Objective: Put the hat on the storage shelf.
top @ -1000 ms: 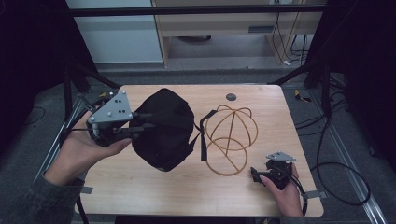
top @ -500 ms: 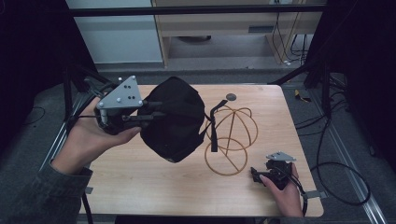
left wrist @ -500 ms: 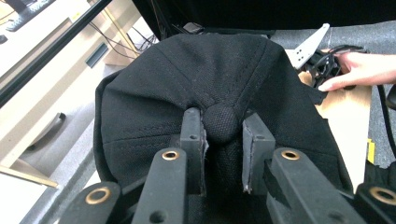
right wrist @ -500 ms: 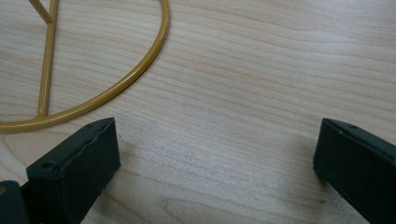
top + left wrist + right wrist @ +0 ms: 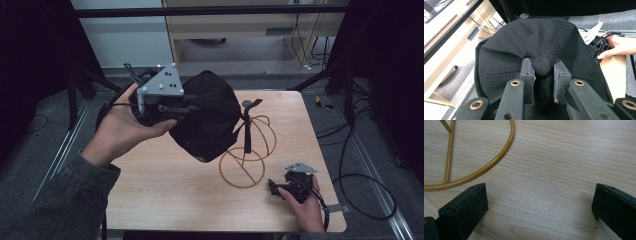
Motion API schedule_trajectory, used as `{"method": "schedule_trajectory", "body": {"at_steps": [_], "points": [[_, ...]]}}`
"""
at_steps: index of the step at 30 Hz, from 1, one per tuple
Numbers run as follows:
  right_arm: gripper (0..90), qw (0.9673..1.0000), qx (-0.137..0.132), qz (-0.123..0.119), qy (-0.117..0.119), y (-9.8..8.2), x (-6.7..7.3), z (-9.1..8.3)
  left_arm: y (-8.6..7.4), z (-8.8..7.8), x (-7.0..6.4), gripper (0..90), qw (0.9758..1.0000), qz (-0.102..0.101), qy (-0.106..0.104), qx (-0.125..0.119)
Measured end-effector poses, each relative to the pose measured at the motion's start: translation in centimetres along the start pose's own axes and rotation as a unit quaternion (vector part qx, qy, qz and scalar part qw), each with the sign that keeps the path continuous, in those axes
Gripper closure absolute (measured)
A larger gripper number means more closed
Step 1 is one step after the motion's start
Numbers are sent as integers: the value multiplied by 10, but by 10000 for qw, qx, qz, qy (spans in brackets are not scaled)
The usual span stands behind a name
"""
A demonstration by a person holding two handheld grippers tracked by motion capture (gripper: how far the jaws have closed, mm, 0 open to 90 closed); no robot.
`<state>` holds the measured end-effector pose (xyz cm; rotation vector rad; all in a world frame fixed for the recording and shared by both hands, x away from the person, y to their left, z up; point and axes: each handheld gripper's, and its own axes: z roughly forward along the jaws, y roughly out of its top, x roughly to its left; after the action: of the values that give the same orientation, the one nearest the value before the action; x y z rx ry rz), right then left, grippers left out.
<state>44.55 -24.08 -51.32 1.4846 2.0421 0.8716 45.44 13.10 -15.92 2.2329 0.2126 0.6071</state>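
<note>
- Black cap point(image 5: 207, 117) held up in the air, just left of the gold wire stand point(image 5: 248, 152) and a bit above it, well clear of the desk point(image 5: 165, 192).
- Left gripper point(image 5: 542, 75) with jaws pinching the crown right at the top button point(image 5: 542, 65), fabric bunched between them. Probably grabbed there so the cap hangs open-side down, ready to drop over the stand's dome.
- Strap point(image 5: 247, 135) dangling from the cap's rim, down in front of the stand's wires. Could snag on the way down, so worth watching.
- Right gripper point(image 5: 289, 186) parked low on the desk just right of the stand's base ring point(image 5: 477, 171), jaws spread wide with nothing between them but bare wood.
- Looks like a standby spot, close enough to steady the base if the stand tips or slides.
- Cap not on the stand yet; looks like placing is the step in hand.
</note>
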Motion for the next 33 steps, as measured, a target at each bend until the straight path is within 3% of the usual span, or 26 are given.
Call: {"method": "schedule_trajectory", "body": {"at_steps": [21, 33], "points": [[6, 10000, -10, -5, -4, 0, 0, 0, 43, 51, 3, 741, 9995, 137, -227, 152], [6, 10000, -10, -4, -3, 0, 0, 0, 51, 87, -5, 740, 9983, 202, -471, 284]]}}
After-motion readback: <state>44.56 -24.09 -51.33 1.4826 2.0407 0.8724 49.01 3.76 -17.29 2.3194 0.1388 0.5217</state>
